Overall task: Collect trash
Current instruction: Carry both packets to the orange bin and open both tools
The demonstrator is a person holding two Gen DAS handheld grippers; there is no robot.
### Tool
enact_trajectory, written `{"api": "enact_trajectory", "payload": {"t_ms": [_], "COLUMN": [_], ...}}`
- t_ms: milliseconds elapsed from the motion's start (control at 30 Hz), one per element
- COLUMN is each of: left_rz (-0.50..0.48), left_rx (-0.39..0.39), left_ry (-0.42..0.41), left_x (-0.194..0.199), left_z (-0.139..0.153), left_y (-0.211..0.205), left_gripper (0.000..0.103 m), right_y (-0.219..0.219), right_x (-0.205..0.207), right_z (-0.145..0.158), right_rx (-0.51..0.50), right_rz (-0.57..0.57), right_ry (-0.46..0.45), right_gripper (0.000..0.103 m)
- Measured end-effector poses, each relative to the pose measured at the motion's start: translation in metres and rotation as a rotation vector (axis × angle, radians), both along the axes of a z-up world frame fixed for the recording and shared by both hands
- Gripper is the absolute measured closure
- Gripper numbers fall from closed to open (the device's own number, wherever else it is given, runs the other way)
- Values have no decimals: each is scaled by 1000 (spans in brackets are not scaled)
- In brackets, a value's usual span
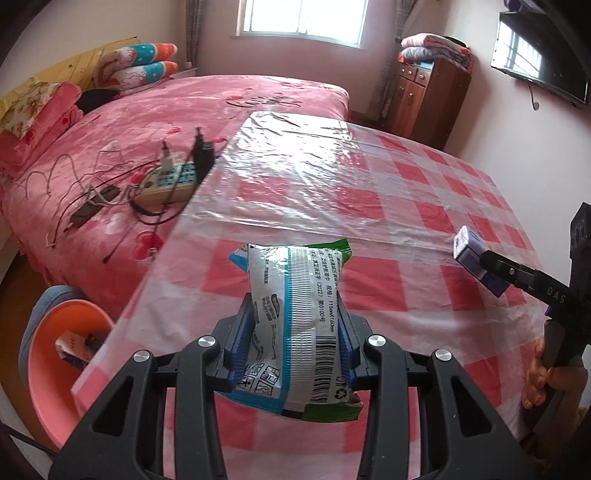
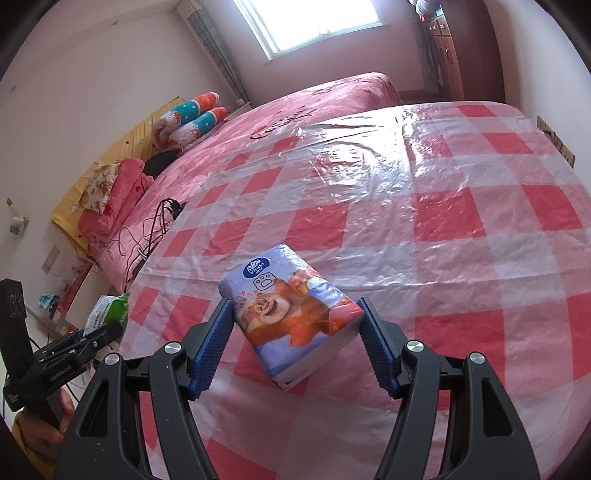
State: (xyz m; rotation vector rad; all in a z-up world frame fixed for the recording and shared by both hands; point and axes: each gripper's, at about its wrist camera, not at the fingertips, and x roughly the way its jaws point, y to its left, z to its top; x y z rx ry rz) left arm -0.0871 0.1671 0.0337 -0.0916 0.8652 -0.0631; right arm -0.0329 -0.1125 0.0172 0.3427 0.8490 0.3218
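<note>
Left gripper [image 1: 295, 343] is clamping a crumpled wrapper [image 1: 295, 328] betw. its blue pads, holding it above the table edge. Wrapper is showing a barcode, recycling mark, row of pictograms and small Chinese print incl. "(2022)" and "115mm×160mm"; green and blue borders. From right wrist view the wrapper [image 2: 109, 312] is sticking out of that gripper [image 2: 88, 338], which is reading "GenRobot.AI" on its side.

Right gripper [image 2: 295, 343] is holding a tissue pack [image 2: 291, 314] by its edges, jaws wide but pinching it. Pack is reading "Vinda" in a blue oval, w/ paw icon, cartoon bear, some Chinese chars. In left wrist view the pack [image 1: 476, 258] is sitting in the black finger tips above the table; "DAS" is printed on that gripper's [image 1: 491, 264] arm.

Table [image 1: 369, 206] is wearing a red/white check cloth under clear, creased plastic, glaring from window [image 1: 303, 18] light.

Bed [image 1: 129, 122] w/ pink cover is standing just beside the table; power strip [image 1: 166, 181] and tangled cords are lying on it, pillows [image 1: 140, 66] at the head. Orange basin [image 1: 62, 354] is sitting low at table's left, scraps inside. Wood cabinet [image 1: 428, 96] w/ folded blankets, wall TV [image 1: 539, 62], pink walls.
</note>
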Motion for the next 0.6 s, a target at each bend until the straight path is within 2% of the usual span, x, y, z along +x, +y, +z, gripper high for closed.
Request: {"api": "enact_trajectory", "payload": {"t_ms": [233, 600], "left_rz": [33, 74], "left_rx": [-4, -11], "left_ry": [-10, -28], "left_x": [-11, -26], "left_z": [2, 1], "left_y": [30, 64], "left_gripper": [62, 62], "right_y": [16, 64], "right_x": [-4, -11], "right_z": [0, 1], "right_rx": [14, 53], "right_rz": [14, 99], "right_ry": [4, 43], "right_gripper": [35, 35]}}
